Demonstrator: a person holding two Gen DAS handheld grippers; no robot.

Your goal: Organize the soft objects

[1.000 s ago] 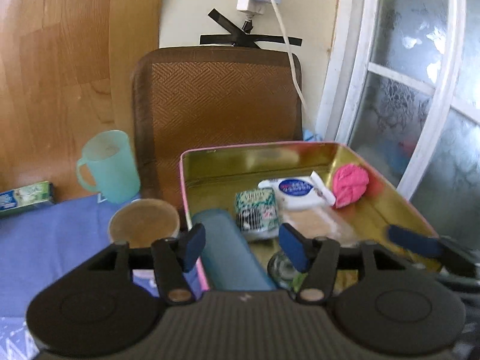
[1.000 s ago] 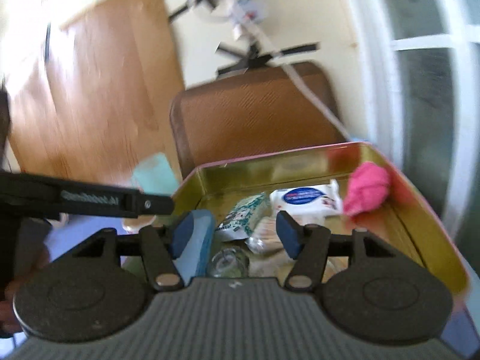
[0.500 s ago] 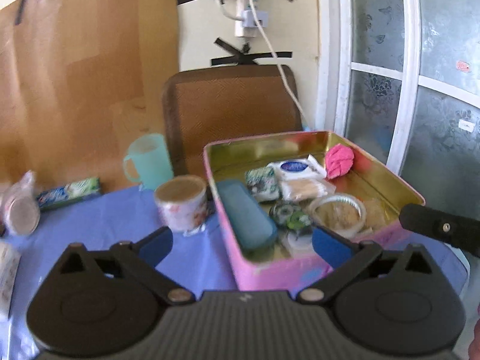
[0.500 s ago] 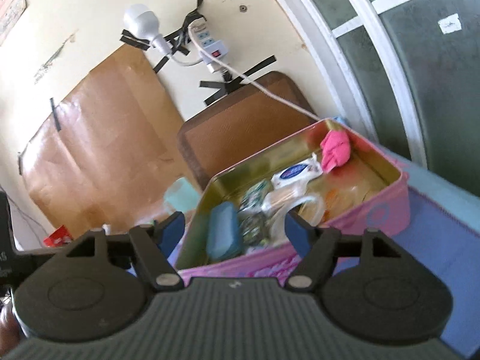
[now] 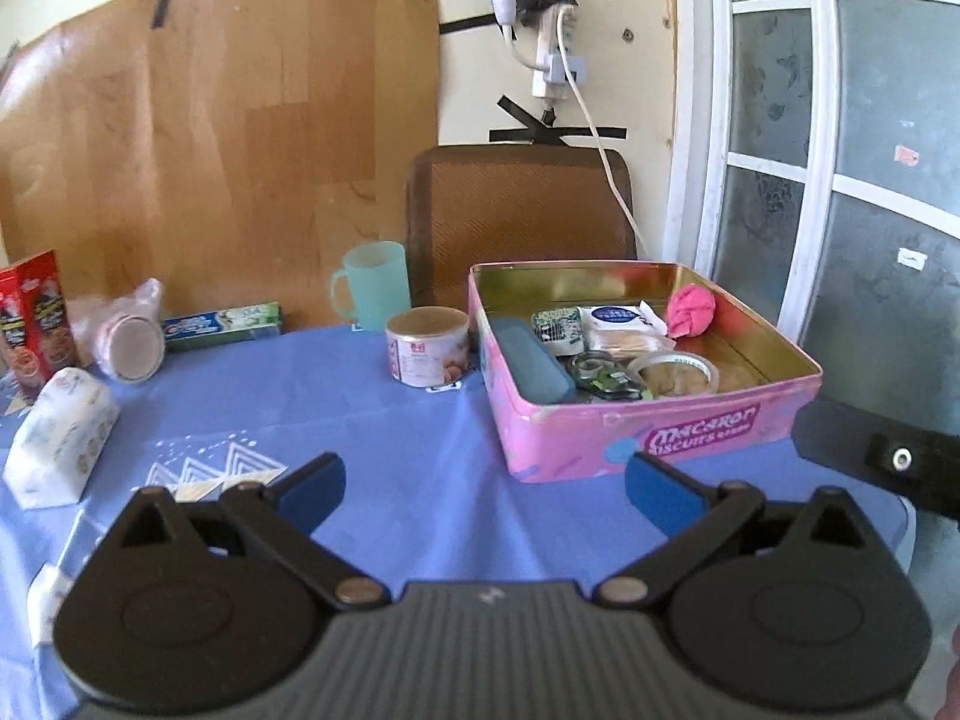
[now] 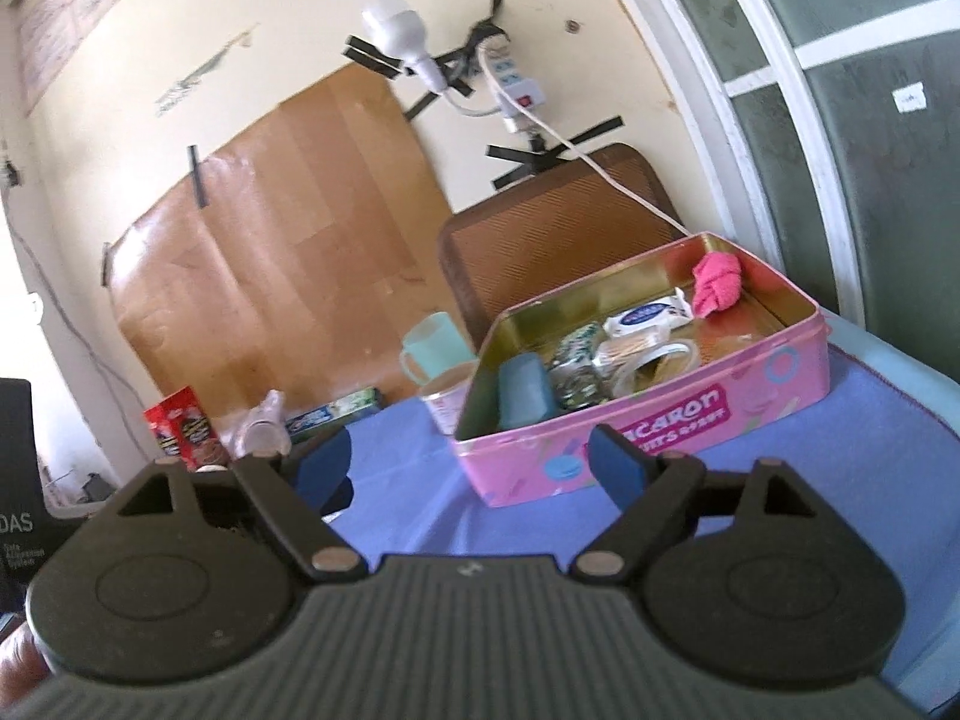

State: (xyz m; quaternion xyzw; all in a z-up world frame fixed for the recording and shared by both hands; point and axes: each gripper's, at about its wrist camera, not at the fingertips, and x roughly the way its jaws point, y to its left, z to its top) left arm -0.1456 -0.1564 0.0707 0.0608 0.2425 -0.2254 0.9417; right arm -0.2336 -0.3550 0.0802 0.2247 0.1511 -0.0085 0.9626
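Note:
A pink biscuit tin [image 5: 660, 438] [image 6: 690, 414] stands open on the blue tablecloth. Inside lie a pink cloth ball [image 5: 691, 311] [image 6: 717, 283], a white wipes packet [image 5: 618, 318] [image 6: 648, 313], a teal case [image 5: 534, 357] [image 6: 525, 391], a green patterned pouch [image 5: 555, 324], a tape roll [image 5: 672, 369] and other small items. My left gripper [image 5: 483, 489] hangs wide open in front of the tin, empty. My right gripper [image 6: 471, 465] is opening, with nothing between its fingers, also short of the tin. A white tissue pack [image 5: 60, 438] lies at the left.
On the cloth stand a small can [image 5: 427, 347], a teal mug [image 5: 372, 285], a toothpaste box [image 5: 222, 324], a wrapped jar [image 5: 129, 339] and a red box [image 5: 30, 318]. A brown chair back [image 5: 519, 213] rises behind the tin. The right gripper's body [image 5: 882, 459] shows at the right edge.
Both grippers have pulled back from over the tin and opened wider. The tin now sits farther off, and more of the tablecloth and its items show.

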